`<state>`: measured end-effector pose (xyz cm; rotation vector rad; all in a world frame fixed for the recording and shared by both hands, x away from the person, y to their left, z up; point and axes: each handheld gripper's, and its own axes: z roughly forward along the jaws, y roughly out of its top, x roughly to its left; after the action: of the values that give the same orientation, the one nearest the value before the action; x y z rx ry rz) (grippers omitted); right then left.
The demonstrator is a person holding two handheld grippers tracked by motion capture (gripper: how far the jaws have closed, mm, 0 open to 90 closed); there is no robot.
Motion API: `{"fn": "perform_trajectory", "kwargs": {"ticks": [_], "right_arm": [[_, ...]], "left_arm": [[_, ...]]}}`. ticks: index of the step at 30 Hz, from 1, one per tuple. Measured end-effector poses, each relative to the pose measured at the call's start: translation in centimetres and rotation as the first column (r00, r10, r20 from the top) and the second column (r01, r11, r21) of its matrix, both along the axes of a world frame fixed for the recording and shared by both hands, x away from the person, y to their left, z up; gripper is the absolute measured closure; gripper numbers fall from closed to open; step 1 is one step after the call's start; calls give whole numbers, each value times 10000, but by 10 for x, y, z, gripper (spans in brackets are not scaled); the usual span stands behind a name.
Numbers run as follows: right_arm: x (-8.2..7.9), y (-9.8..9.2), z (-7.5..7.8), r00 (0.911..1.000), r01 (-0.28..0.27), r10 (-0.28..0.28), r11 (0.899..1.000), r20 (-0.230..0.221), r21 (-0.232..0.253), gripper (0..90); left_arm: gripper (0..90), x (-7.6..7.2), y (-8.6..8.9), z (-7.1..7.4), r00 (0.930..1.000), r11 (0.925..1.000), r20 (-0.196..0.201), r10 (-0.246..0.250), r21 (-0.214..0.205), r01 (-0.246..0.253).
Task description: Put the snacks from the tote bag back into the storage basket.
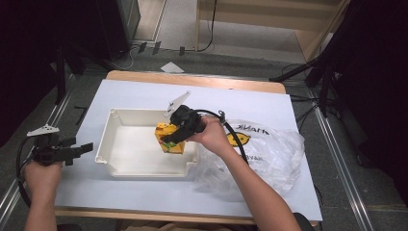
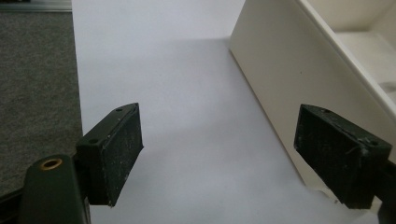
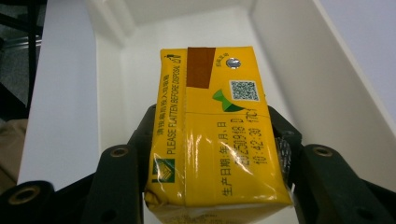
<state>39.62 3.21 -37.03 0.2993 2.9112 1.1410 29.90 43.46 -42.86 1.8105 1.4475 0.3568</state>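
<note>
Right gripper [image 1: 174, 136] is squeezing the yellow drink box [image 3: 212, 140] over the white bin [image 1: 115, 166]; squeezing harder could be bursting it. Left gripper [image 2: 219, 154] is waiting wide open with nothing in it, close beside the bin's wall

The desk [image 1: 144, 91] has a white sheet on top, and a strip of brown wood [image 1: 192, 79] shows along its far edge. Grey carpet [image 1: 231, 60] covers the floor around it. A small white paper [image 1: 172, 67] lies on the carpet just behind the desk. A black cable [image 1: 210, 29] runs across the floor farther back. A shiny metal rail [image 1: 337, 154] runs along the right side.
</note>
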Motion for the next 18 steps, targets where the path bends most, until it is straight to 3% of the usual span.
{"fn": "perform_trajectory", "kwargs": {"ticks": [18], "right_arm": [[0,13,-14,9998,151,-148,9993,104,-339,522]], "left_arm": [[165,1,-2,0,10000,10000,5,-38,7,38]]}}
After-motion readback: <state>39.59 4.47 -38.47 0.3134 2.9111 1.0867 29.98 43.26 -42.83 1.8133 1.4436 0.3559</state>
